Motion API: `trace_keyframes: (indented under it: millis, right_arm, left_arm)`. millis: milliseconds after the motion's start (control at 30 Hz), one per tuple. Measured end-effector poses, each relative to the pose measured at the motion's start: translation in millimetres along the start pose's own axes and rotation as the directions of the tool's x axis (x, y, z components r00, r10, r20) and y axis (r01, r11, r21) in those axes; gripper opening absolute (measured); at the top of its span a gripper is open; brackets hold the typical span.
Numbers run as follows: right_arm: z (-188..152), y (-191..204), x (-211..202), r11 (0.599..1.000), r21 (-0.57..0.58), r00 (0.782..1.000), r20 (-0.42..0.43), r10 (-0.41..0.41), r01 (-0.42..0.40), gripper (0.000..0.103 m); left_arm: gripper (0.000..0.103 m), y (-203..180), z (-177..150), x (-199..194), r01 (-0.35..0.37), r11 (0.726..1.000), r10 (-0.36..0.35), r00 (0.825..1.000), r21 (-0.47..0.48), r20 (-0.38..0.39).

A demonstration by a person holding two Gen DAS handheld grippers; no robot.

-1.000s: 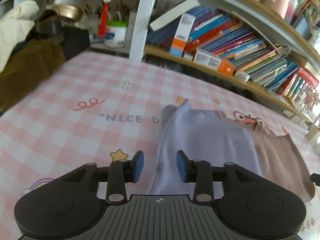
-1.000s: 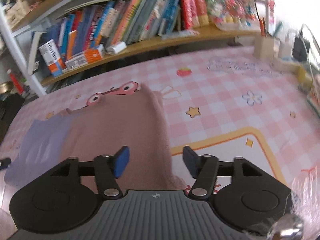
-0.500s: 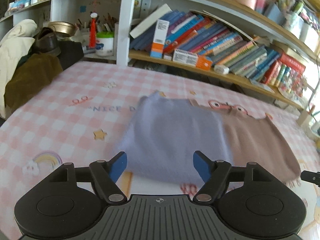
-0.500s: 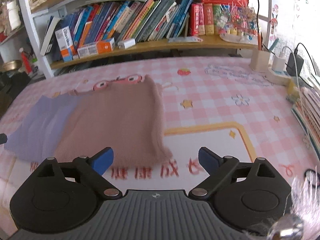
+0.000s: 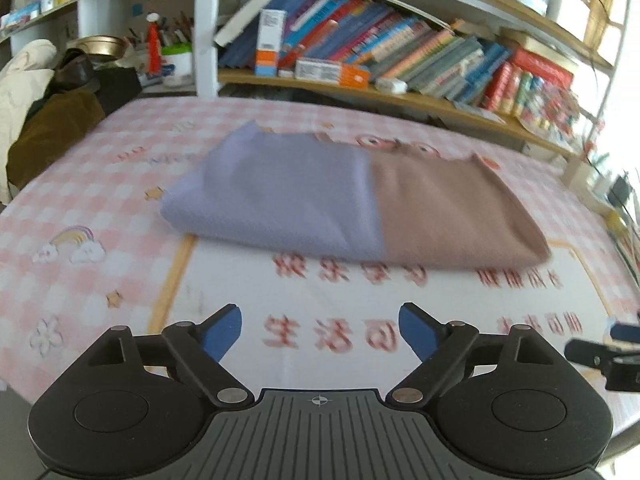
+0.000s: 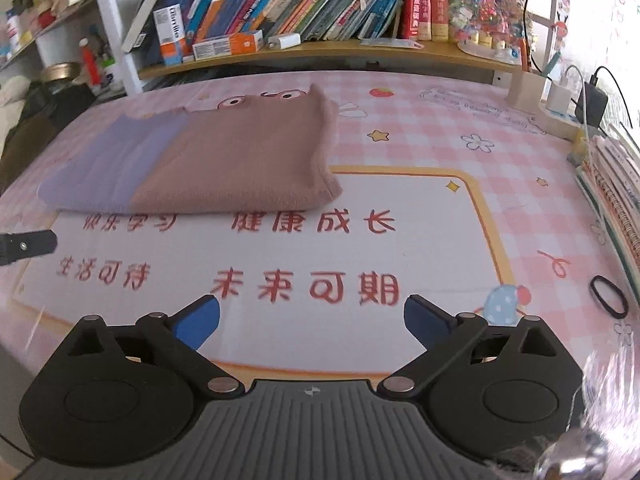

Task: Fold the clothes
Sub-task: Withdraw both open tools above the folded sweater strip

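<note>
A folded garment, lilac (image 5: 280,196) on its left part and dusty pink-brown (image 5: 452,208) on its right, lies flat on the pink checked tablecloth (image 5: 100,184). It also shows in the right wrist view (image 6: 224,160). My left gripper (image 5: 320,330) is open and empty, held back from the garment's near edge. My right gripper (image 6: 312,320) is open and empty, also well back from it. Part of the right gripper (image 5: 600,356) shows at the right edge of the left wrist view.
A bookshelf full of books (image 5: 400,56) runs behind the table. Piled clothes (image 5: 40,120) lie at the far left. A power strip and chargers (image 6: 560,100), stacked notebooks (image 6: 616,192) and a black hair tie (image 6: 608,296) sit at the right.
Both grippers have let go of the garment, opened wide and pulled back toward the table's near edge. The garment now lies folded and flat.
</note>
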State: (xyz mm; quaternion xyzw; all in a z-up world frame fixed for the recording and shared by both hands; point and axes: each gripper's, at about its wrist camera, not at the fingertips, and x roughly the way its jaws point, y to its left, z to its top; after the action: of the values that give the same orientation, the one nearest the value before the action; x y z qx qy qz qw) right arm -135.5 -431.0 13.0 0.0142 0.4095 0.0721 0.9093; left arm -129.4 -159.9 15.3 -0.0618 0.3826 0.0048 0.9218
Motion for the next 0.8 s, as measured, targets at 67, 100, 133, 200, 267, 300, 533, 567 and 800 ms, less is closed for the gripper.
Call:
trace_keyframes:
  millis: [67,100,133,200,267,300,533,567,800]
  right_arm:
    - [-4.2,-2.5,-3.0,1.0,-0.002,1.0,-0.003,0.0,0.0,0.1]
    - [-6.0,-3.7,-4.2,1.0,-0.001,1.0,-0.006,0.0,0.0,0.1]
    - [-7.7,-5.0,-5.4,1.0,0.0,1.0,-0.008,0.0,0.0,0.1]
    - [-10.7,-7.1,-7.3,1.0,0.002,1.0,-0.011,-0.001,0.001,0.1]
    - [-10.5,-7.7,-7.3,1.0,0.006,1.0,-0.011,-0.002,0.002,0.1]
    - [-10.2,-7.5,-6.9,1.0,0.008,1.0,-0.012,-0.001,0.002,0.1]
    - [3.7,2.7,6.8,1.0,0.012,1.0,-0.008,0.002,-0.002,0.1]
    - [7.2,4.4,8.9,1.0,0.012,1.0,-0.006,0.0,0.0,0.1]
    - [26.8,10.0,23.3,0.999,0.028,1.0,0.006,-0.025,0.025,0.1]
  left_arm:
    - [0.089,-6.8,-7.0,-3.5,0.0,1.0,0.0,1.0,0.007,-0.009]
    - [0.09,-10.1,-10.5,-5.2,0.0,1.0,0.0,1.0,0.011,-0.013]
    - [0.09,-11.2,-12.2,-5.7,-0.002,1.0,0.002,1.0,0.01,-0.016]
    - [0.09,-12.8,-15.1,-7.5,-0.012,1.0,0.012,1.0,0.01,-0.022]
    - [0.09,-11.9,-14.4,-7.1,-0.019,1.0,0.02,0.999,0.01,-0.027]
    - [0.09,-11.3,-13.4,-6.4,-0.022,1.0,0.023,0.999,0.01,-0.028]
    - [0.091,7.4,5.3,9.3,-0.006,0.999,0.004,1.0,-0.039,-0.031]
    - [0.091,11.9,9.1,11.3,0.002,0.999,-0.003,1.0,-0.055,-0.025]
    - [0.09,56.3,34.2,39.2,0.04,0.966,-0.048,0.999,-0.255,-0.023]
